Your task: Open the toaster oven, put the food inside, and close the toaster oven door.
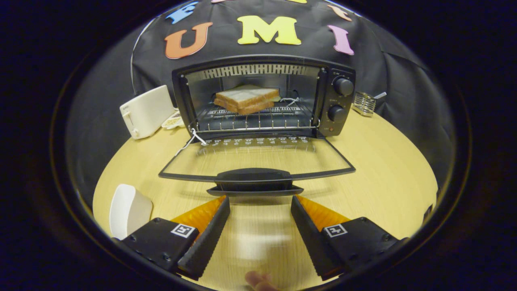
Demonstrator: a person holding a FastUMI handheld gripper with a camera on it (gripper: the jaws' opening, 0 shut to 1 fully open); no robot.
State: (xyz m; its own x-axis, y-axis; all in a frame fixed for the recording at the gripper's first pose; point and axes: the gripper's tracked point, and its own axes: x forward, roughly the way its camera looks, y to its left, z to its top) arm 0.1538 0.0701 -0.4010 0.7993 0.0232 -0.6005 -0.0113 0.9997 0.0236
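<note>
Just ahead of claw (260, 202): door handle (254, 180) of toaster oven (262, 97), door (258, 159) folded down flat over desk (383, 173). Claw spread wide, gripping nothing, tips just short of handle. Sandwich (246, 99) inside oven on wire rack (258, 117), well beyond claw. White toaster (145, 111) left of oven; wire holder (363, 103) right of oven; white dish (129, 210) left of claw.

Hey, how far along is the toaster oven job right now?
Done: the toaster oven is open, its door folded down flat, and the sandwich sits on the rack inside. In hand: the gripper is open and empty, its fingers just short of the door handle. Left: lift the door by the handle and shut it.
</note>
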